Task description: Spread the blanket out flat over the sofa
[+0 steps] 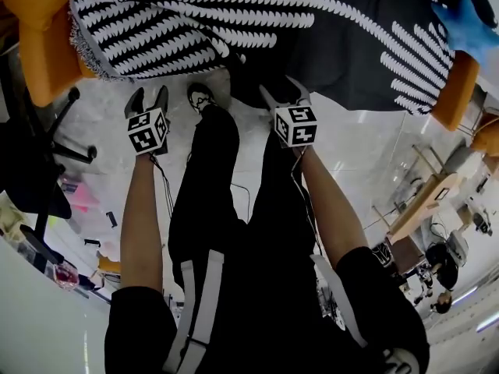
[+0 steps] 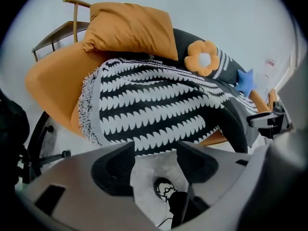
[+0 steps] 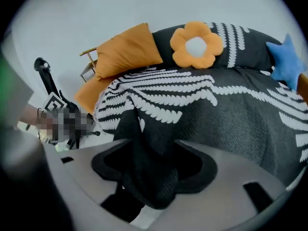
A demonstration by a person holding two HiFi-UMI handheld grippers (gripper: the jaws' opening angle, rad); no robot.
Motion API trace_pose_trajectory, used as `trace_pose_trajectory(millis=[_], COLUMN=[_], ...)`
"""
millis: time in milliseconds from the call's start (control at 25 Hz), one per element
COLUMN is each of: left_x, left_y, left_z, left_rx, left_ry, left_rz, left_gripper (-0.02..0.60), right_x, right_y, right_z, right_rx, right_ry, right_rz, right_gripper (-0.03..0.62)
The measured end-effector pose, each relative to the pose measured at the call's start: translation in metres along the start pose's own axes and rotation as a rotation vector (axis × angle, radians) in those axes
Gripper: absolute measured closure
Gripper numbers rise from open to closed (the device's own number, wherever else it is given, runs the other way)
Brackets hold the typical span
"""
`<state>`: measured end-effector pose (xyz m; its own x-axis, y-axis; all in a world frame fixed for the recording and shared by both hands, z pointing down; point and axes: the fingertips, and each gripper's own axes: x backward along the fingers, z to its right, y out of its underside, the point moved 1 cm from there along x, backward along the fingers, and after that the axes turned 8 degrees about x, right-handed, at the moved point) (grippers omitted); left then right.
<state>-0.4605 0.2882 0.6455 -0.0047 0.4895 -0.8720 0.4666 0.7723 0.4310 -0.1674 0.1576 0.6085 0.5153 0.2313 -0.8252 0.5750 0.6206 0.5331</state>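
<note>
A black blanket (image 1: 312, 37) with rows of white marks lies draped over the orange sofa (image 1: 47, 53). Its fringed left edge hangs over the sofa's front. My right gripper (image 1: 284, 96) is at the blanket's front edge. In the right gripper view a dark fold of the blanket (image 3: 231, 114) rises from the seat and fills the gap of my right gripper (image 3: 151, 170), which is shut on it. My left gripper (image 1: 148, 98) hangs over the floor, short of the blanket (image 2: 154, 105). In its own view my left gripper (image 2: 155, 160) is open, with only floor between the jaws.
An orange pillow (image 3: 127, 52), a flower cushion (image 3: 195, 44) and a blue star cushion (image 3: 286, 64) rest along the sofa back. A wooden side table (image 2: 57, 32) stands behind the sofa's left end. A chair base (image 1: 54, 146) sits on the floor at left. My shoe (image 1: 201, 96) is between the grippers.
</note>
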Motion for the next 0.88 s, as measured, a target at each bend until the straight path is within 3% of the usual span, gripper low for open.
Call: trace_pose_trajectory(millis=[320, 480, 560, 680, 880], left_x=[-0.018, -0.036, -0.036, -0.037, -0.052], left_y=[-0.023, -0.034, -0.037, -0.05, -0.067], left_z=[-0.066, -0.088, -0.099, -0.11, -0.101], left_rx=[0.011, 0.033, 0.042, 0.021, 0.001], left_ry=[-0.013, 0.004, 0.002, -0.003, 0.029], left_rz=[-0.013, 0.004, -0.007, -0.025, -0.046], left_gripper=[0.319, 0.319, 0.319, 0.319, 0.319], right_x=[-0.027, -0.065, -0.084, -0.115, -0.151], right_y=[-0.062, -0.067, -0.071, -0.076, -0.065], right_z=[-0.101, -0.146, -0.162, -0.164, -0.123], right_rx=[0.067, 0.086, 0.045, -0.032, 0.006], right_ry=[-0.124, -0.201, -0.222, -0.191, -0.03], right_rz=[0.103, 0.072, 0.049, 0.005, -0.093], right_gripper=[0.322, 0.324, 0.324, 0.322, 0.321])
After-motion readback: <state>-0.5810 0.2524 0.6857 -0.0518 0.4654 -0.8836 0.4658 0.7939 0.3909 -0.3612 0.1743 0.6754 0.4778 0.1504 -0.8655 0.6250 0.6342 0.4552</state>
